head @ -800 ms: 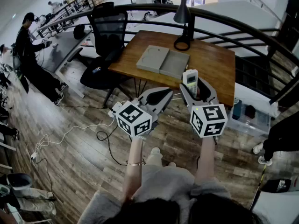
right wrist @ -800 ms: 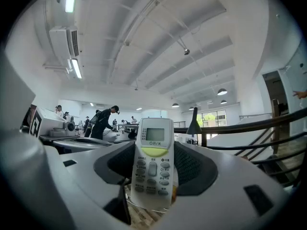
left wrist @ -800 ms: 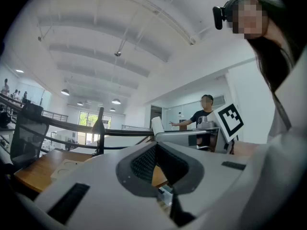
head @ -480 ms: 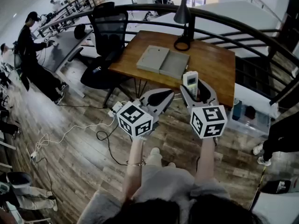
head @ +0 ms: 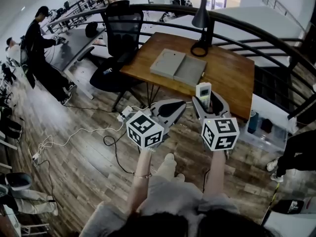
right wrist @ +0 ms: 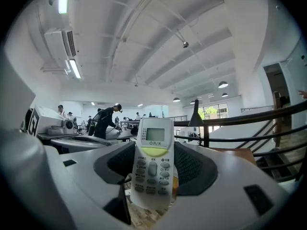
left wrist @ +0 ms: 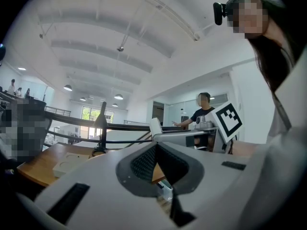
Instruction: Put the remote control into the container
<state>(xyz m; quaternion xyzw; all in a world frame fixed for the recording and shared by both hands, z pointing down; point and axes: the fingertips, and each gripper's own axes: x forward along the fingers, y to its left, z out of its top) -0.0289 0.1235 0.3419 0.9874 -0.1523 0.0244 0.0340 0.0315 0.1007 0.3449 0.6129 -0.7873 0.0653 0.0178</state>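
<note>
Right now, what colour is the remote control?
The remote control is white with a yellow-green button, clearest in the right gripper view.

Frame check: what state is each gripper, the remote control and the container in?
remote control, held upright, off the table
right gripper, shut on the remote control
left gripper, shut, empty
container, open, lying flat on the table

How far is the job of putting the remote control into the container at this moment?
Done: the remote control is picked up and clamped upright in the right gripper. In hand: it is held in the air above the floor, short of the table. Left: reach the open grey container on the table, lower the remote in, release. The left gripper is shut and empty.
</note>
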